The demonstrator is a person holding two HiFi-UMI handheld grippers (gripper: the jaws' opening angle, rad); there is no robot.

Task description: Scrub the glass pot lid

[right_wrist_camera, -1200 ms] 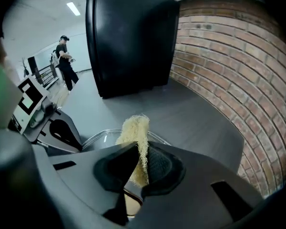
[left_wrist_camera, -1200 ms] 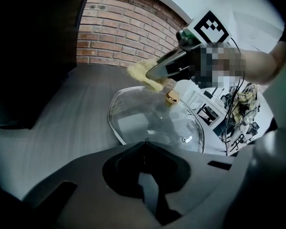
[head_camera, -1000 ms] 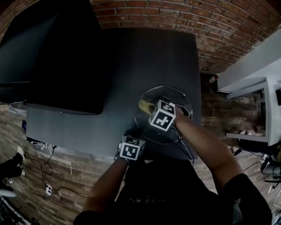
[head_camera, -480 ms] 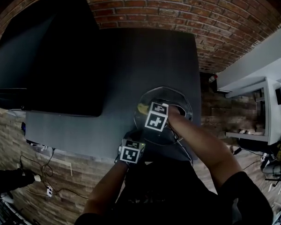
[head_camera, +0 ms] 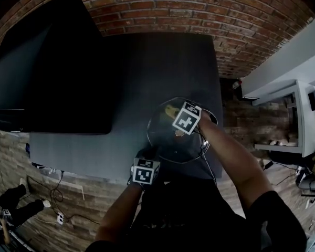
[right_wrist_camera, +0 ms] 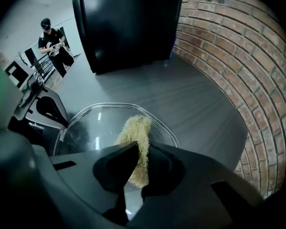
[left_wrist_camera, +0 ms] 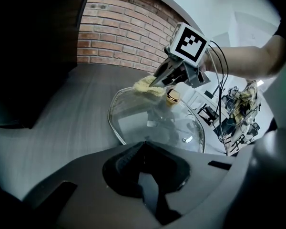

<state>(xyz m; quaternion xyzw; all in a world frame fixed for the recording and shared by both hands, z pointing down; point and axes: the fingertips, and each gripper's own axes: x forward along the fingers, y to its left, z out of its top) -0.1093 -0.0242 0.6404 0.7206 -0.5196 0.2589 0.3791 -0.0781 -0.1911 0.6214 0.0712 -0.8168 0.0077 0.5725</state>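
Observation:
The glass pot lid (head_camera: 168, 140) lies on the dark table (head_camera: 147, 72) near its front right corner, and its gold knob (left_wrist_camera: 172, 96) shows in the left gripper view. My right gripper (head_camera: 176, 114) is shut on a yellow scrubber (right_wrist_camera: 135, 142), which presses on the far part of the lid (right_wrist_camera: 86, 128). The scrubber (left_wrist_camera: 148, 86) lies just beyond the knob. My left gripper (head_camera: 149, 155) sits at the lid's near left rim (left_wrist_camera: 128, 144), jaws closed together on the rim.
A large black block (head_camera: 52, 72) covers the table's left half. A brick wall (head_camera: 199, 9) runs behind the table. The table's right edge (head_camera: 219, 104) is close to the lid. A white shelf unit (head_camera: 299, 119) stands at the right. A person (right_wrist_camera: 52, 42) stands far off.
My right gripper has carried the scrubber from the lid's left-middle part toward its far right side. The left gripper has stayed at the rim.

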